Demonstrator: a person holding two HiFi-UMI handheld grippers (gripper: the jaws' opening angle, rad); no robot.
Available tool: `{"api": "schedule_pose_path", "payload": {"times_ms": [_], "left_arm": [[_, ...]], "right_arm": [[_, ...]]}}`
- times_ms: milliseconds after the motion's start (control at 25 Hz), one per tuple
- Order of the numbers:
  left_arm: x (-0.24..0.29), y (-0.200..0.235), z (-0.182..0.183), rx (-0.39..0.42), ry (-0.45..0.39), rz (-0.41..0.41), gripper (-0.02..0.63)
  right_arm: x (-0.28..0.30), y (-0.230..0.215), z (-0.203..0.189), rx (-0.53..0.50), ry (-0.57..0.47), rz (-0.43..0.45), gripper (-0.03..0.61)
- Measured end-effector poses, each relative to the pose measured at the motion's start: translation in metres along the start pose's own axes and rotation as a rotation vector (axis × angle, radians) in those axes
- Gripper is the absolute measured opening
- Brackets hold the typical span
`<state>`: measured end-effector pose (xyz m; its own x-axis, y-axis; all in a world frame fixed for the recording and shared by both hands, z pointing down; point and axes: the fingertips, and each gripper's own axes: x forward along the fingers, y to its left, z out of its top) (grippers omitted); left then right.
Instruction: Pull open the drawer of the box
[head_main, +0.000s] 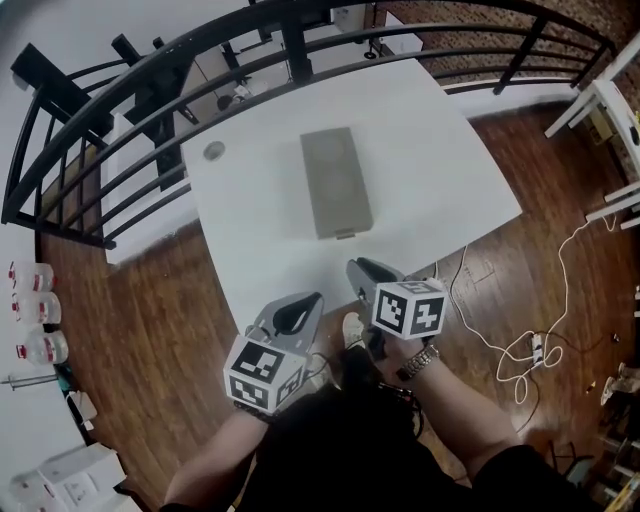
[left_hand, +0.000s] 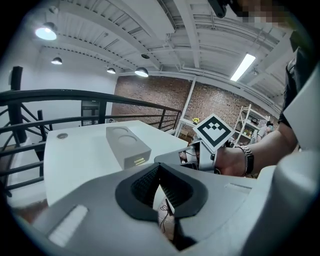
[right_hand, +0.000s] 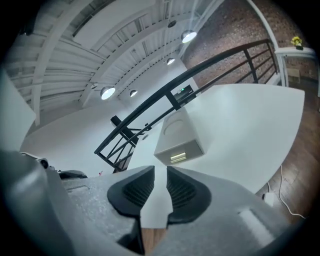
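Box (head_main: 335, 180) at centre of table (head_main: 440, 170), drawer (head_main: 343, 231) closed, handle (right_hand: 178, 157) facing you. Your right gripper (right_hand: 160, 175) points at handle, jaws spread, empty, seemingly lined up for pull. Left gripper (left_hand: 159, 167) pressed together, empty, held back near table edge, likely spare.

Loft-style workshop — brick wall (left_hand: 150, 95), black railing (left_hand: 50, 95), white shelving (left_hand: 252, 122) — wood floor (head_main: 160, 300).
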<state>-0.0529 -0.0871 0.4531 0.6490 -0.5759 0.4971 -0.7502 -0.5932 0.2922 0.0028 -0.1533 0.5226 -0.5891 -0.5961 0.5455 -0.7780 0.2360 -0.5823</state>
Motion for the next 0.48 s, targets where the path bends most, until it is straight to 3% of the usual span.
{"api": "schedule_pose_path", "payload": {"times_ms": [480], "left_arm": [[0.017,0.019,-0.001,-0.045,0.027,0.040,0.011]], "right_arm": [[0.039,-0.023,-0.001,0.091,0.072,0.015,0.069]]}}
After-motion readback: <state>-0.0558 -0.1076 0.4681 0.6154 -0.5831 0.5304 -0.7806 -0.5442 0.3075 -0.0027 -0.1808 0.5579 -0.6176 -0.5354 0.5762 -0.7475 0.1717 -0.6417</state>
